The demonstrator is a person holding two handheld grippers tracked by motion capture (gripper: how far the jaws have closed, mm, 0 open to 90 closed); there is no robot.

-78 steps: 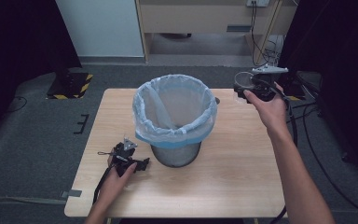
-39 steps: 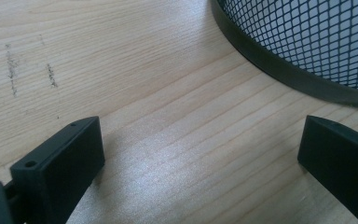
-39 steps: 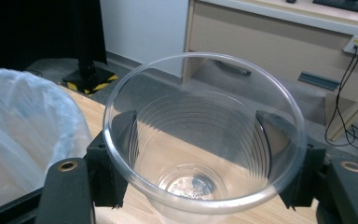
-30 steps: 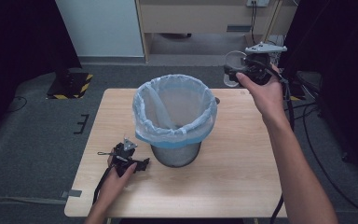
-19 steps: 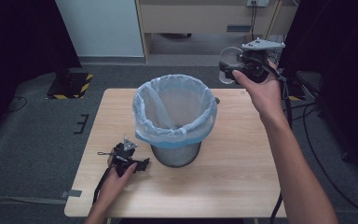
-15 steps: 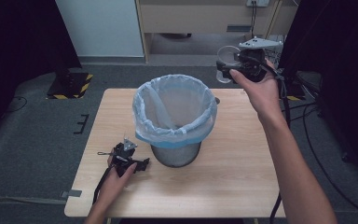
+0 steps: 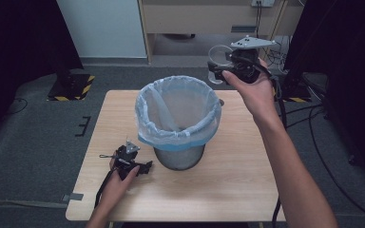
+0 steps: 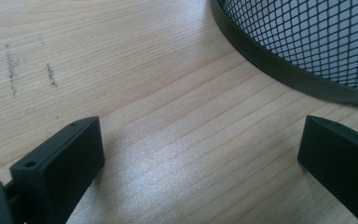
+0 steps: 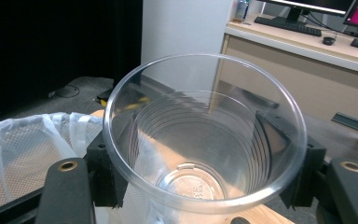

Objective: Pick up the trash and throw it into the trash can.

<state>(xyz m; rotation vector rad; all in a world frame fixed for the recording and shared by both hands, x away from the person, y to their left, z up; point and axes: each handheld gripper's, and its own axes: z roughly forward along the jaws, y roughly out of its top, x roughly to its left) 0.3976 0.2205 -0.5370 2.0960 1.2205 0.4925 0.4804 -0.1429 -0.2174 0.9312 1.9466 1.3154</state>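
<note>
Right gripper view: clear, ribbed, empty plastic cup (image 9: 204, 140), upright, clamped between the jaws; left jaws wide, empty.

A: Anyone able to read any writing here?

B: Not really. There's some embossed lettering on the bottom of the clear plastic cup (image 9: 204, 140), but it's too small and blurry to make out. No other labels, brands or numbers I can read anywhere.
</note>
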